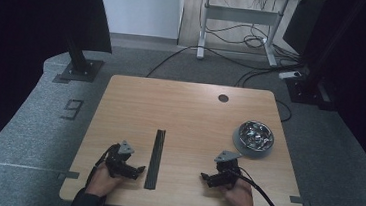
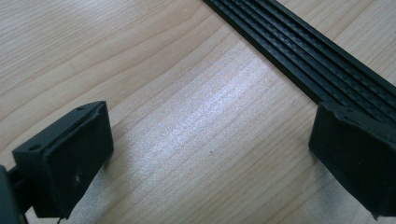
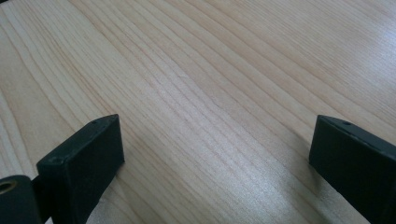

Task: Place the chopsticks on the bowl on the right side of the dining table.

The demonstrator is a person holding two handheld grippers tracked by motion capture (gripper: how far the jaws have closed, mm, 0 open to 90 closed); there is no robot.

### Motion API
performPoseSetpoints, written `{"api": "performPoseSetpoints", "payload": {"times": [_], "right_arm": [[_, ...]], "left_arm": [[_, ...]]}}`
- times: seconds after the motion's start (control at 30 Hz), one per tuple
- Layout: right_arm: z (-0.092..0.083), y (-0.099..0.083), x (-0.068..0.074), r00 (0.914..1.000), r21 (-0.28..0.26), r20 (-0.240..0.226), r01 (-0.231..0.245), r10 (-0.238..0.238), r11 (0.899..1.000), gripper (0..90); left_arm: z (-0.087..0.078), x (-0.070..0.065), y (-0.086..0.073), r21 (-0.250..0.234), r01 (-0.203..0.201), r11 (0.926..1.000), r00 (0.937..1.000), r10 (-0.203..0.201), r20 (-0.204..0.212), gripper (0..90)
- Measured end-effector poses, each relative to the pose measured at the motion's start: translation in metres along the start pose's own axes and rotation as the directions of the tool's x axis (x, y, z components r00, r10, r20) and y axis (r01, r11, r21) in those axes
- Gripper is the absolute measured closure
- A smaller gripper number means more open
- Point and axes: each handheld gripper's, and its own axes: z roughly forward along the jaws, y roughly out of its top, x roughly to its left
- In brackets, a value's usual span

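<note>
My left gripper (image 1: 137, 171) rests low on the wooden table (image 1: 190, 108) near its front edge, held by a hand, its jaws pointing right at a long black ribbed strip (image 1: 155, 158). In the left gripper view this gripper (image 2: 212, 126) is open with bare wood between the jaws, and the ribbed strip (image 2: 303, 56) runs just past the right jaw. My right gripper (image 1: 205, 178) lies to the right of the strip, also near the front edge, jaws pointing left. In the right gripper view it (image 3: 217, 135) is open over plain wood, holding nothing.
A bowl of shiny metal pieces (image 1: 255, 135) sits on a grey round base at the table's right side, behind the right gripper. A dark round hole (image 1: 223, 98) marks the far side of the tabletop. Cables and stand bases lie on the floor beyond the table.
</note>
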Motion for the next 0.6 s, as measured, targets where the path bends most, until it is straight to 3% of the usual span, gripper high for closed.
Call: {"api": "performPoseSetpoints", "payload": {"times": [0.6], "right_arm": [[0.0001,0.0000,0.0009,1.0000,0.002,0.000,-0.001,0.001,1.000,1.6]], "left_arm": [[0.0001,-0.0016,0.0001,0.000,0.004,1.0000,1.0000,-0.004,-0.002,0.0]]}}
